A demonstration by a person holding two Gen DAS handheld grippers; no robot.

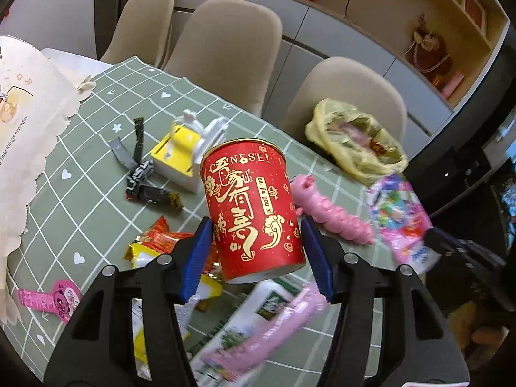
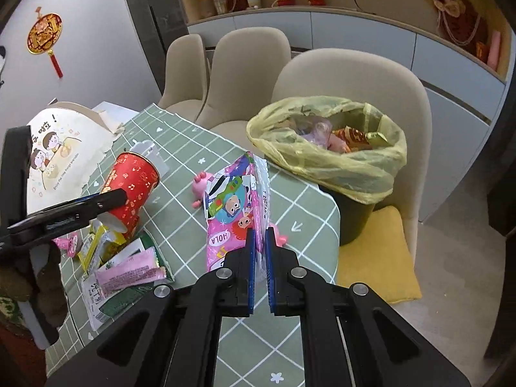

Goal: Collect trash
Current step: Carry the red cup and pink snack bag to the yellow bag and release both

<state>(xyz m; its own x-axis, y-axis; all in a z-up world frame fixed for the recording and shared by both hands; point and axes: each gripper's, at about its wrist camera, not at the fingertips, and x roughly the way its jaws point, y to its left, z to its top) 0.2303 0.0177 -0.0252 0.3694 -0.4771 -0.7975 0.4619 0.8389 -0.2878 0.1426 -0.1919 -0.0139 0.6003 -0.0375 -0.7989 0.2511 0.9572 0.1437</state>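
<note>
Nearest the lens in the left wrist view, my left gripper [image 1: 258,251] fills the bottom of the frame, its blue pads at mid width on either side of a red paper cup [image 1: 253,206]. The cup hangs tilted at centre frame, clear of the table, with the pads against its lower sides: I am holding it. In the right wrist view my right gripper [image 2: 259,258] sits at bottom centre, its jaws nearly together and pinched on the edge of a pink cartoon wrapper [image 2: 233,213], which stands up from them toward mid-frame.

Largest beyond my claws is the table [image 2: 300,203] with its green checked cloth, running from lower left to centre right. Behind it, at upper centre, stand three beige chairs [image 2: 351,87]. At right of centre, just off the table's edge, is the bin [image 2: 351,222], lined with a yellow bag [image 2: 325,161] already holding wrappers. At upper left of the left view lies a cream printed box [image 1: 29,103].

Smaller things: a pink pig toy [image 1: 332,213] right of the cup, a yellow and white box [image 1: 177,158] above left of it, loose wrappers [image 2: 129,271] at lower left in the right view, and dark torn wrappers [image 1: 142,174] at left centre.
</note>
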